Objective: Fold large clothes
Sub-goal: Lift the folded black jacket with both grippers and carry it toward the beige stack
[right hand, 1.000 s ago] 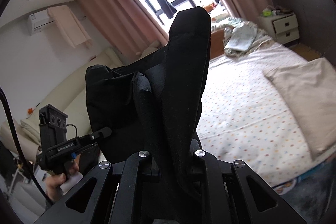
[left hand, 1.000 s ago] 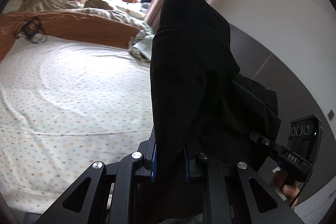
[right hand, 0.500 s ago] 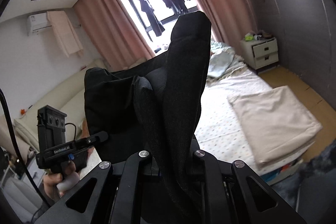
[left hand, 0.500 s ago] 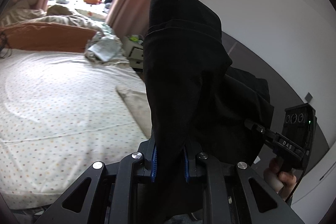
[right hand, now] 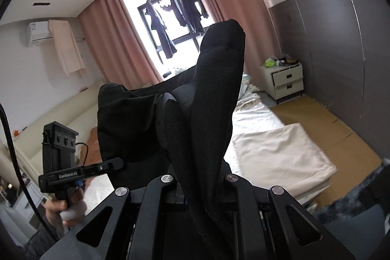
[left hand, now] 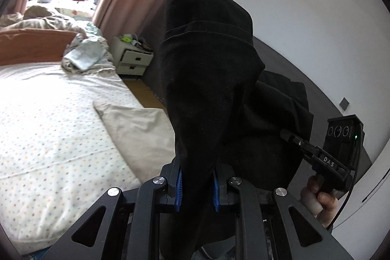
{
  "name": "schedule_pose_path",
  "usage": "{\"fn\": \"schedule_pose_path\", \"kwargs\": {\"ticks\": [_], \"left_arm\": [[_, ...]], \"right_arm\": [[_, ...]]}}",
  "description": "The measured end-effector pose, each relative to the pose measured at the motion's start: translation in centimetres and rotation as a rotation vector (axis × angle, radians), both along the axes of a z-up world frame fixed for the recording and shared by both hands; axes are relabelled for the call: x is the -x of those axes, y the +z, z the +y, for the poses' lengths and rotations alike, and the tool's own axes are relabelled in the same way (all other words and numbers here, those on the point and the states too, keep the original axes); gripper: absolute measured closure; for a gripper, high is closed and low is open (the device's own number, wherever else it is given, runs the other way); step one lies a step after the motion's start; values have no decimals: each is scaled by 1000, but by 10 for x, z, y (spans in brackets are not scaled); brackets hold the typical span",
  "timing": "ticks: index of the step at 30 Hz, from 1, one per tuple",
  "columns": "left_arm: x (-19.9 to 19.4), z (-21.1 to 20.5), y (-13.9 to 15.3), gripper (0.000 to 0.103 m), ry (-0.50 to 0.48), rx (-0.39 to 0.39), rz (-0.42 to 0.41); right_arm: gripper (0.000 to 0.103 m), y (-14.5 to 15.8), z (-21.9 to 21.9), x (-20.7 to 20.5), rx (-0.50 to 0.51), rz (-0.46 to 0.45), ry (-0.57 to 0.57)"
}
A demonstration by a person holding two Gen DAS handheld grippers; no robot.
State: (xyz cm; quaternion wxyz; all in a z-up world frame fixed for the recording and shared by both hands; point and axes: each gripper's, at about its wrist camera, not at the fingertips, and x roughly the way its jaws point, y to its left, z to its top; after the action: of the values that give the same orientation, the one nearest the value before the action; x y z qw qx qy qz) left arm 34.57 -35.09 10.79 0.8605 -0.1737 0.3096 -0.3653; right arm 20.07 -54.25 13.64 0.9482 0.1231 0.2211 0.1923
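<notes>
A large black garment (left hand: 209, 79) hangs in the air between both grippers, above the edge of the bed. My left gripper (left hand: 197, 187) is shut on one bunched end, its blue pads pressing the cloth. My right gripper (right hand: 195, 189) is shut on another end of the black garment (right hand: 209, 99), which stands up in a peak and hides its fingertips. In the left wrist view the right gripper (left hand: 290, 137) shows at the right, held by a hand (left hand: 316, 199). In the right wrist view the left gripper (right hand: 114, 163) shows at the lower left, gripping the same cloth.
A bed with a dotted white sheet (left hand: 48, 133) lies below, a beige folded blanket (right hand: 275, 153) at its corner. A white nightstand (right hand: 282, 82) stands by the grey wall, cardboard (right hand: 324, 123) on the floor. Pink curtains (right hand: 109, 41) frame a window; a cream sofa (right hand: 61, 118) is left.
Both grippers have swung sideways and risen with the garment still held. The bed has slid left and down in the views; the nightstand, the grey wall and the folded blanket have come into sight.
</notes>
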Motion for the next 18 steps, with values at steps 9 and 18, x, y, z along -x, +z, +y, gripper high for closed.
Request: {"fn": "schedule_pose_path", "kwargs": {"ticks": [9, 18], "left_arm": [[-48, -42, -14, 84, -45, 26, 36], [-124, -58, -67, 84, -96, 36, 150]], "right_arm": [[90, 7, -29, -49, 58, -4, -41], [90, -24, -50, -142, 61, 71, -57]]}}
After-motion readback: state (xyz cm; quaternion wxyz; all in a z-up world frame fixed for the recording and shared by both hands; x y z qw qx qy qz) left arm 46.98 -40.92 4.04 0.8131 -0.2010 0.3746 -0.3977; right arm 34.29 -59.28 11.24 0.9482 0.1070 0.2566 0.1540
